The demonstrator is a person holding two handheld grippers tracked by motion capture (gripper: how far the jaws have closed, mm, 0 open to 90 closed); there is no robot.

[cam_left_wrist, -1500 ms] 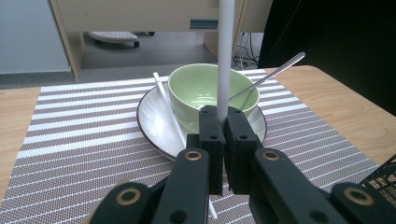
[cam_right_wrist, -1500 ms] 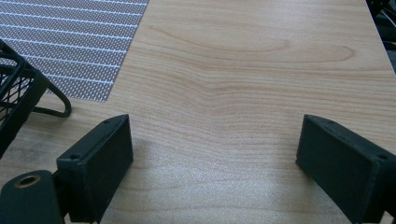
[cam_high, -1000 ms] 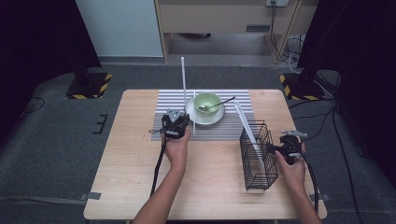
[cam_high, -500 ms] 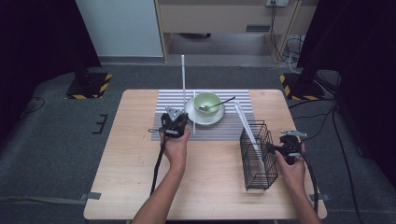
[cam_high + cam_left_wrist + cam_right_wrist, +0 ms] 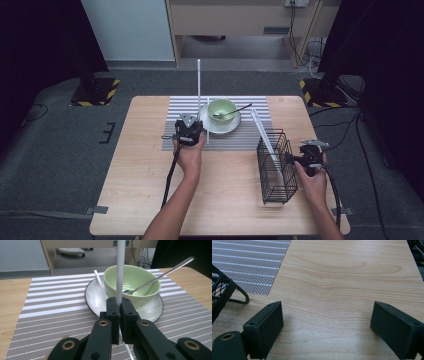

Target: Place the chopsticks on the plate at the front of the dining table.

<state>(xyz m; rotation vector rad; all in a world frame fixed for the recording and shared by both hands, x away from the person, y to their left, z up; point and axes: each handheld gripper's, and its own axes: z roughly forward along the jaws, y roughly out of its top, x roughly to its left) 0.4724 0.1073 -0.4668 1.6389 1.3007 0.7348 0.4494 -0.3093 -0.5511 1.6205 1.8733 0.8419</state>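
My left gripper [image 5: 190, 123] [image 5: 119, 303] is shut on a long white stick [image 5: 199, 85] [image 5: 119, 270] that stands upright, just in front of a white plate [image 5: 208, 126] [image 5: 96, 298]. On the plate sits a green bowl [image 5: 222, 108] [image 5: 132, 282] with a metal spoon [image 5: 235, 111] [image 5: 162, 272] resting in it. A second white stick [image 5: 208, 131] [image 5: 99, 281] lies across the plate's left side. My right gripper [image 5: 312, 146] [image 5: 325, 315] is open above bare wood, right of a black wire basket [image 5: 276, 167] [image 5: 219, 292] that has a white stick [image 5: 262, 132] leaning in it.
A striped grey placemat [image 5: 180, 107] [image 5: 50, 305] [image 5: 254, 265] lies under the plate at the far middle of the wooden table [image 5: 145, 165] [image 5: 342, 277]. Black cables trail from both grippers toward the near edge. Dark floor surrounds the table.
My left gripper and its upright stick have shifted very slightly toward the plate. The right gripper and the basket have stayed put.
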